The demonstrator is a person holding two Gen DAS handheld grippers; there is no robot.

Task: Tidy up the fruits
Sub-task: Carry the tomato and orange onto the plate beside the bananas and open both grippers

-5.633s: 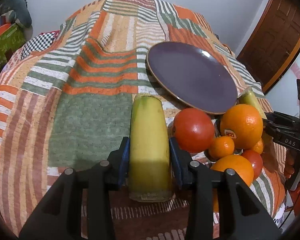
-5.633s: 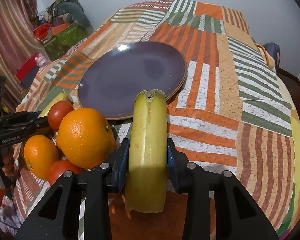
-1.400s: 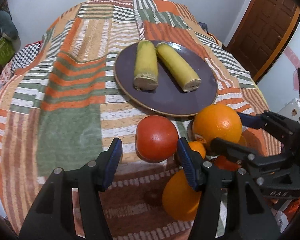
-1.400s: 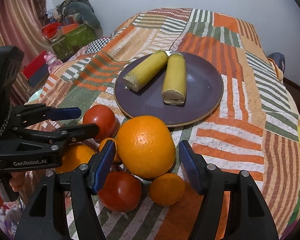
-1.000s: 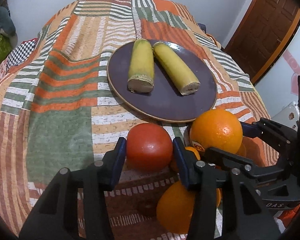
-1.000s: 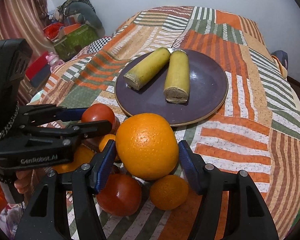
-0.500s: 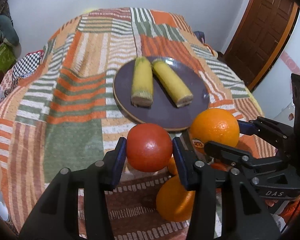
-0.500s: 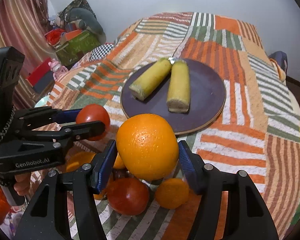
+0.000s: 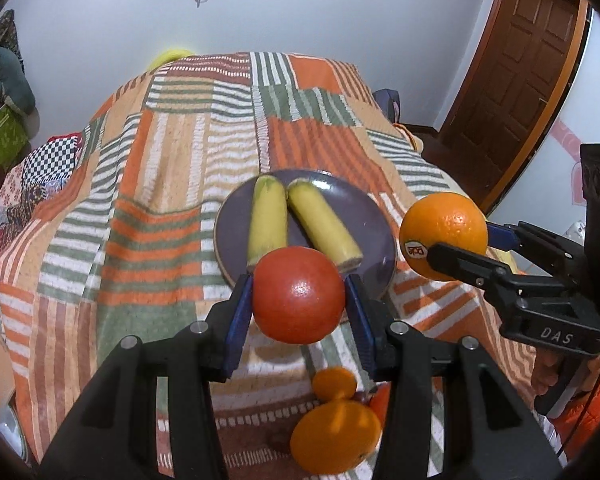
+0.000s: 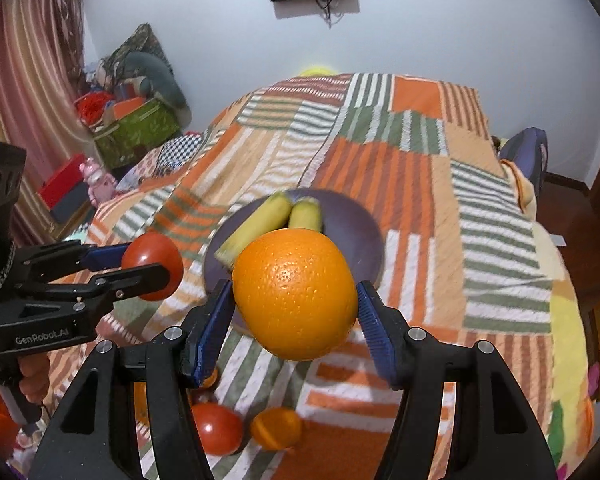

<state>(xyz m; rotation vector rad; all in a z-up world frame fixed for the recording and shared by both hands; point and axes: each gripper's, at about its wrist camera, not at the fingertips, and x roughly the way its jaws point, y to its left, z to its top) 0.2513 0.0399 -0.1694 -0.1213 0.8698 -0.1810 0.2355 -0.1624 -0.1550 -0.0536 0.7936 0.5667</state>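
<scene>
My left gripper [image 9: 299, 295] is shut on a red tomato [image 9: 299, 294] and holds it in the air short of the dark plate [image 9: 370, 220]. My right gripper [image 10: 295, 295] is shut on a large orange [image 10: 296, 293], also lifted; it shows in the left wrist view [image 9: 444, 236] at the right. Two banana halves [image 9: 267, 216] lie side by side on the plate. The plate shows in the right wrist view [image 10: 356, 228] behind the orange. The left gripper with the tomato [image 10: 153, 261] shows at the left of the right wrist view.
Below the grippers, an orange [image 9: 335, 436], a small mandarin [image 9: 334, 384], a tomato [image 10: 218, 428] and another mandarin [image 10: 276, 428] lie on the striped patchwork bedcover [image 9: 160, 184]. A wooden door [image 9: 516, 76] is at the right. Boxes and clutter [image 10: 132, 124] stand left of the bed.
Both grippers have risen from the bed with their fruit, the tomato in the left and the orange in the right. The loose fruits stayed on the cover below.
</scene>
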